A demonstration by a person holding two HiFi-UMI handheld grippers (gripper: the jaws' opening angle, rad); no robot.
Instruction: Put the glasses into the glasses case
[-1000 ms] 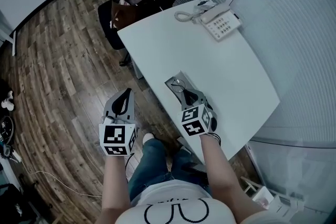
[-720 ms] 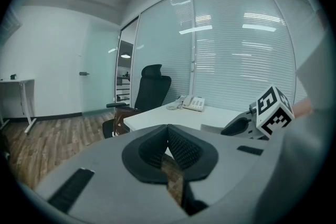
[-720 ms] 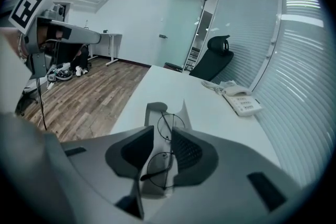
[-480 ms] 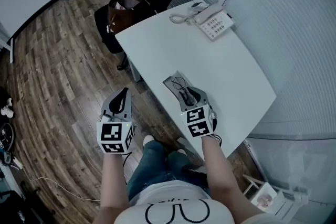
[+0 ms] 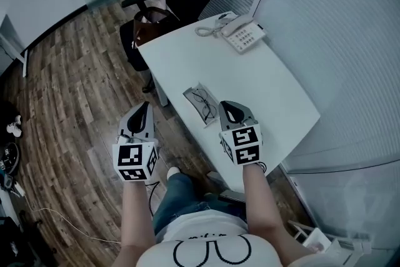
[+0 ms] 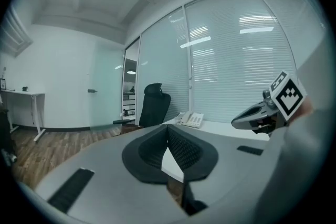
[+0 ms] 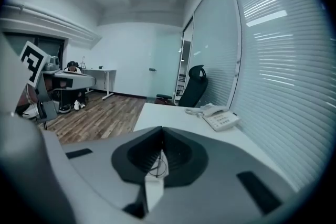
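**A:** Where's the left hand-held gripper [image 5: 143, 109]?

**B:** Off the edge of the desk [image 5: 262, 84], over the wooden floor. Its jaws are pressed together on nothing. I'd guess it's parked there to keep out of the way.

**A:** And the glasses?

**B:** The glasses [image 5: 206, 103] lie flat in the open glasses case [image 5: 192, 94], near the desk's front edge. Neither tool touches them. The placing looks done, though I can't tell if a lid needs shutting.

**A:** The right one?

**B:** The right hand-held gripper [image 5: 227, 107] hangs just beside the case. Its jaws are closing, tips meeting, and it's empty. It's probably kept near to reach the case.
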